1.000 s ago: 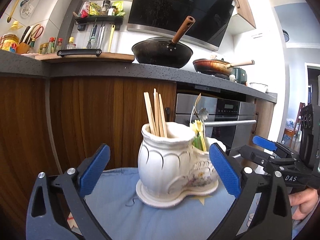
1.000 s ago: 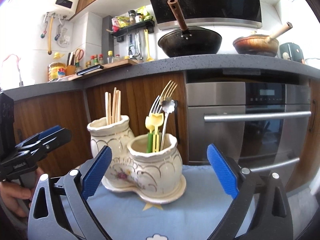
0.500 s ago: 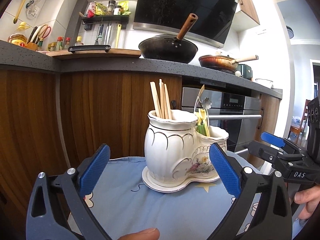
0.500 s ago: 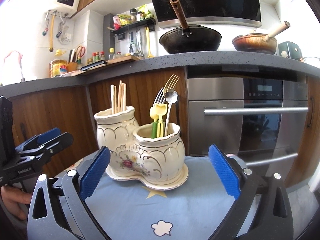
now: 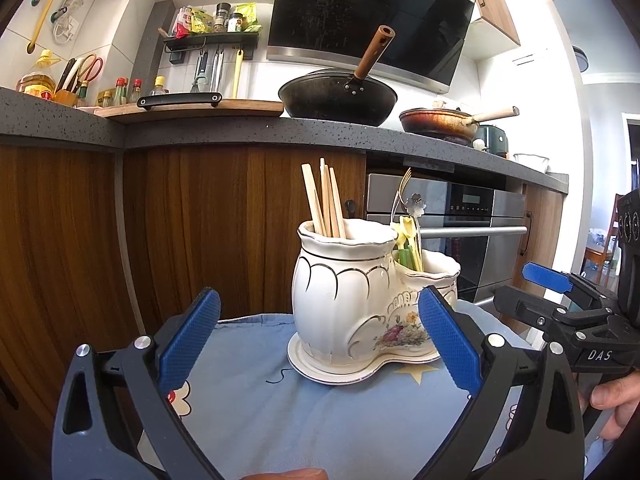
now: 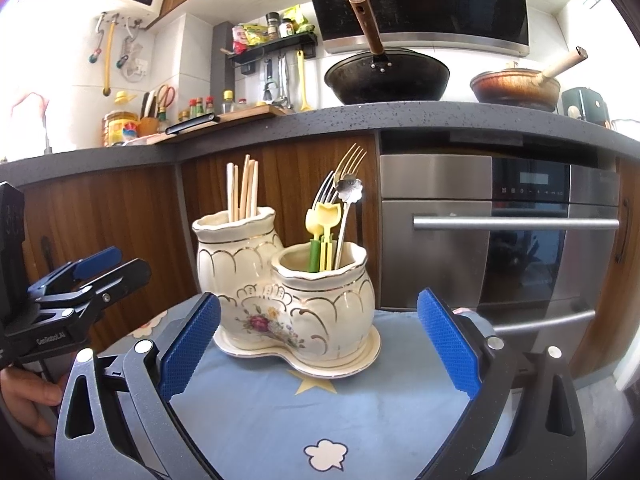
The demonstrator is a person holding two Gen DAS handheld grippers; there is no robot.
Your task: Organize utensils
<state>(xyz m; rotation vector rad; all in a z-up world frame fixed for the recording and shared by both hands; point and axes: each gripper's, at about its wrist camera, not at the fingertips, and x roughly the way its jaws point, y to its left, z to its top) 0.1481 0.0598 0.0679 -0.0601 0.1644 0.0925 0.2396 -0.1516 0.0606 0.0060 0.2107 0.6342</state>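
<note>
On blue cloth, low table by kitchen cabinets: two-pot ceramic utensil holder (image 6: 292, 304) on its own saucer base, upright.
Taller pot: chopsticks (image 6: 243, 192), bundle of approx 5, leaning a bit.
Shorter pot: gold fork (image 6: 347, 168), silver fork, flower-head spoon (image 6: 351, 192), yellow/green plastic picks (image 6: 322, 236). All standing heads-up.
L gripper (image 5: 320, 344): jaws wide, nothing held, holder just ahead btwn the pads.
R gripper (image 6: 318, 340): jaws wide too, empty, holder sits ahead in the gap but not touched.
Change vs 1 s ago: both cams pulled back + up; holder smaller in view, more tablecloth (image 6: 280, 408) showing in front. Contents same, nothing shifted.
Meaning: looks like retreat after last drop-in; sorting prob done, no loose utensils visible on cloth.
Hedge: cloth edges behind holder hidden, so can't rule out a stray piece there.
Background: wok (image 6: 386, 76) + frying pan (image 6: 516, 86) on counter, oven (image 6: 500, 240) below, untouched.
</note>
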